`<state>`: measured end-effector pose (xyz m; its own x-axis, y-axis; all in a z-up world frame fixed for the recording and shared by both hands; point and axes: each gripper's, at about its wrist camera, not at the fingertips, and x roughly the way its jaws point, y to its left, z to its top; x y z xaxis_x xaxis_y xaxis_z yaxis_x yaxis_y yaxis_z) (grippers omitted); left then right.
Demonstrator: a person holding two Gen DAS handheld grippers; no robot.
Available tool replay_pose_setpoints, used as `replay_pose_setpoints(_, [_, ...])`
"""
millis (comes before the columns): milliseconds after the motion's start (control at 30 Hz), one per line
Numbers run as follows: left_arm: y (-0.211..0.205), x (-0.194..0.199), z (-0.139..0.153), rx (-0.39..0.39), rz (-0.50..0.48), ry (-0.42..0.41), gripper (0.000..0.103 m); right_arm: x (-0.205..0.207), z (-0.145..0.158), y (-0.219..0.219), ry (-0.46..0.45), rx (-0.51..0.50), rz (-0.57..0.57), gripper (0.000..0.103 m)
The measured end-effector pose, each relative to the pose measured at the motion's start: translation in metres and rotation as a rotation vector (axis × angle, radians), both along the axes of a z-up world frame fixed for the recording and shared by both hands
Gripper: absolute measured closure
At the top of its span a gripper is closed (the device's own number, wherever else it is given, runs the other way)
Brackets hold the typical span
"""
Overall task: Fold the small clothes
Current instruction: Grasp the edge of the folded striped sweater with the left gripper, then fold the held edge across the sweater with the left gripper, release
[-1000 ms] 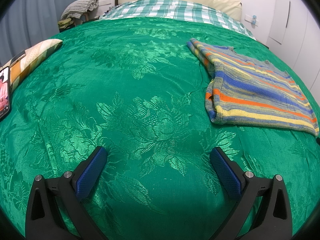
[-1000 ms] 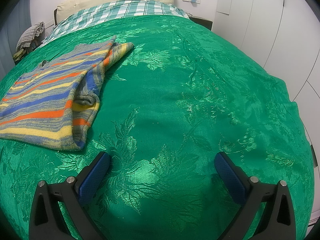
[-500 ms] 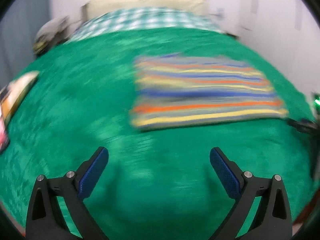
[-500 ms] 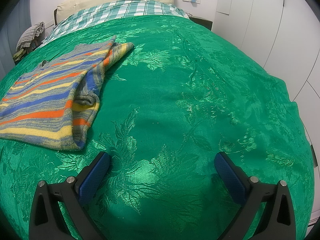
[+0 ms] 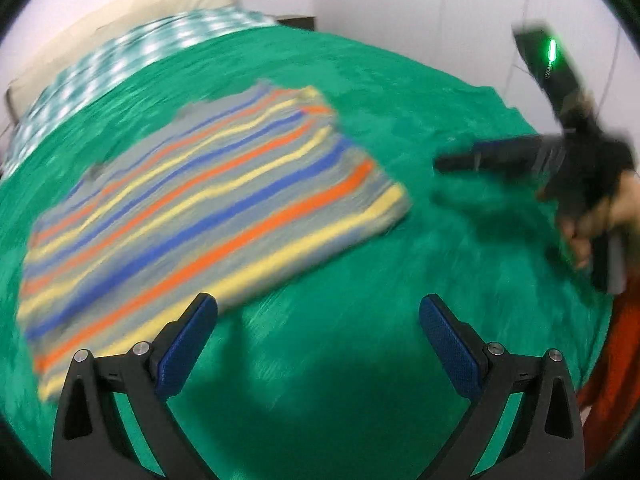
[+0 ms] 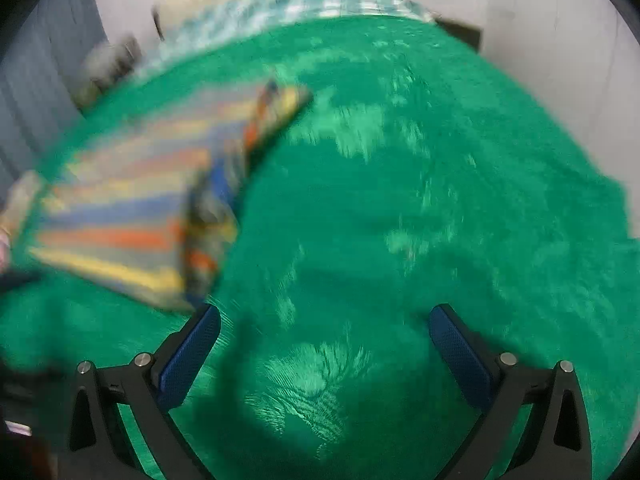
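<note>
A striped knit sweater [image 5: 192,208] in blue, orange, yellow and grey lies partly folded on the green bedspread [image 5: 400,272]. My left gripper [image 5: 318,330] is open and empty, just in front of the sweater's near edge. My right gripper [image 6: 324,340] is open and empty over the bedspread, to the right of the sweater [image 6: 132,220], its left finger close to the sweater's near corner. The right gripper also shows, blurred, in the left wrist view [image 5: 532,156], held in a hand. Both views are motion-blurred.
The green bedspread [image 6: 400,208] covers the bed. A checked sheet [image 6: 320,4] and a beige headboard [image 5: 120,20] lie at the far end. White wardrobe doors [image 5: 440,12] stand to the right. A curtain [image 6: 36,80] hangs at the left.
My left gripper has swung right, bringing the sweater from the right side to directly ahead. My right gripper, still until now, has started moving and its view has turned slightly. Both stay open.
</note>
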<state>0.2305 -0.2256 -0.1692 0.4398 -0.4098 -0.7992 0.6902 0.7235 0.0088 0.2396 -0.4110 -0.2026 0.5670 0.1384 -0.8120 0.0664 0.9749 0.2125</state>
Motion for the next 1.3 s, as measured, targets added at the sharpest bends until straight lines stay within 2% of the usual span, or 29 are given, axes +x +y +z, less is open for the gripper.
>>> replay_pose_setpoints(67, [-0.031, 0.009, -0.007, 0.017, -0.031, -0.005, 0.002, 0.011, 0.017, -0.032, -0.023, 0.148, -0.023, 0.001])
replay_pose_setpoints(167, [-0.074, 0.017, -0.027, 0.102, -0.040, -0.039, 0.002, 0.052, 0.029, -0.060, 0.002, 0.305, 0.004, 0.002])
replay_pose_setpoints(200, [-0.081, 0.019, -0.029, 0.095, -0.024, -0.062, 0.009, 0.075, 0.026, -0.063, 0.044, 0.372, 0.043, 0.003])
replay_pose_setpoints(233, [-0.081, 0.021, -0.028, 0.067, -0.012, -0.062, 0.019, 0.089, 0.022, -0.062, 0.073, 0.408, 0.069, 0.005])
replay_pose_setpoints(300, [-0.076, 0.024, -0.022, 0.030, 0.029, -0.056, 0.077, 0.127, 0.011, -0.054, 0.134, 0.444, 0.123, 0.012])
replay_pose_setpoints(333, [-0.072, 0.026, -0.020, 0.015, 0.039, -0.052, 0.090, 0.143, 0.004, -0.049, 0.154, 0.451, 0.143, 0.014])
replay_pose_setpoints(400, [-0.060, 0.032, -0.018, -0.046, 0.050, -0.005, 0.094, 0.178, -0.015, -0.037, 0.200, 0.480, 0.159, 0.020])
replay_pose_setpoints(433, [-0.052, 0.033, -0.016, -0.078, 0.055, 0.011, 0.094, 0.187, -0.020, -0.031, 0.205, 0.489, 0.152, 0.021])
replay_pose_setpoints(467, [-0.045, 0.032, -0.012, -0.100, 0.056, 0.013, 0.095, 0.199, -0.024, -0.026, 0.198, 0.497, 0.138, 0.029])
replay_pose_setpoints(533, [-0.032, 0.028, -0.003, -0.138, 0.061, 0.008, 0.095, 0.217, -0.026, -0.015, 0.171, 0.513, 0.105, 0.075])
replay_pose_setpoints(567, [-0.022, 0.028, 0.004, -0.168, 0.075, 0.007, 0.095, 0.224, -0.024, -0.010, 0.163, 0.495, 0.074, 0.091])
replay_pose_setpoints(633, [0.009, 0.028, 0.022, -0.238, 0.122, 0.016, 0.095, 0.230, -0.012, 0.002, 0.132, 0.499, 0.059, 0.091])
replay_pose_setpoints(767, [0.093, 0.035, 0.050, -0.392, 0.268, 0.067, 0.095, 0.230, 0.048, 0.067, 0.027, 0.439, 0.222, 0.091])
replay_pose_setpoints(833, [0.146, 0.038, 0.056, -0.440, 0.368, 0.080, 0.095, 0.239, 0.069, 0.110, 0.011, 0.442, 0.280, 0.091])
replay_pose_setpoints(933, [0.208, 0.044, 0.049, -0.458, 0.492, 0.109, 0.095, 0.256, 0.075, 0.171, 0.024, 0.437, 0.354, 0.091])
replay_pose_setpoints(1067, [0.276, 0.052, 0.021, -0.433, 0.638, 0.163, 0.095, 0.282, 0.052, 0.257, 0.081, 0.408, 0.410, 0.091])
replay_pose_setpoints(1100, [0.279, 0.053, 0.014, -0.416, 0.657, 0.179, 0.091, 0.284, 0.045, 0.275, 0.088, 0.399, 0.418, 0.090])
replay_pose_setpoints(1167, [0.297, 0.048, -0.001, -0.340, 0.734, 0.215, 0.083, 0.289, 0.027, 0.303, 0.105, 0.438, 0.440, 0.081])
replay_pose_setpoints(1200, [0.304, 0.044, -0.003, -0.338, 0.747, 0.226, 0.078, 0.292, 0.017, 0.310, 0.130, 0.495, 0.445, 0.070])
replay_pose_setpoints(1233, [0.314, 0.037, -0.002, -0.362, 0.751, 0.243, 0.072, 0.291, 0.010, 0.313, 0.149, 0.535, 0.436, 0.067])
replay_pose_setpoints(1300, [0.319, 0.033, 0.009, -0.405, 0.751, 0.244, 0.045, 0.286, 0.009, 0.311, 0.126, 0.563, 0.400, 0.067])
